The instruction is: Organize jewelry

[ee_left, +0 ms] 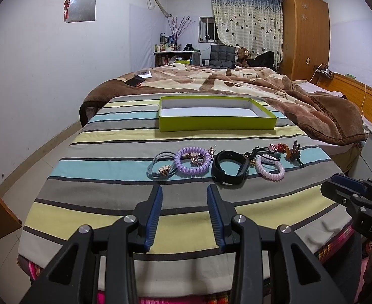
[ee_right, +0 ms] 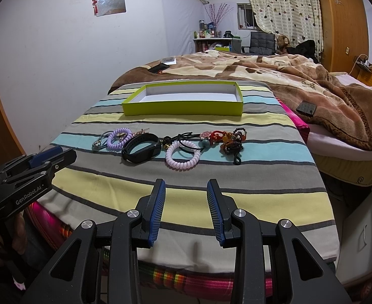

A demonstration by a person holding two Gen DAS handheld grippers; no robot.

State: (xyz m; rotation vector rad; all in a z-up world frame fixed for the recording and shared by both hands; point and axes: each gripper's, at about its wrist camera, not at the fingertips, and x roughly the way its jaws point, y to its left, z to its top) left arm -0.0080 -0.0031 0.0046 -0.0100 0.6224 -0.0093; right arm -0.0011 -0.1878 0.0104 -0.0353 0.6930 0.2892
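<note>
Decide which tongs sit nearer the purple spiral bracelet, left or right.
Left. The left tongs hover open right before the purple spiral bracelet; the right tongs hover open further along, facing the pale pink spiral bracelet.

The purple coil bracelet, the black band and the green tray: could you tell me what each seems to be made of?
Purple coil bracelet: glossy plastic, judging by its shiny spiral turns. Black band: likely matte rubber or silicone, smooth and dull. Green tray: probably cardboard, with thin flat walls and a white lining.
</note>
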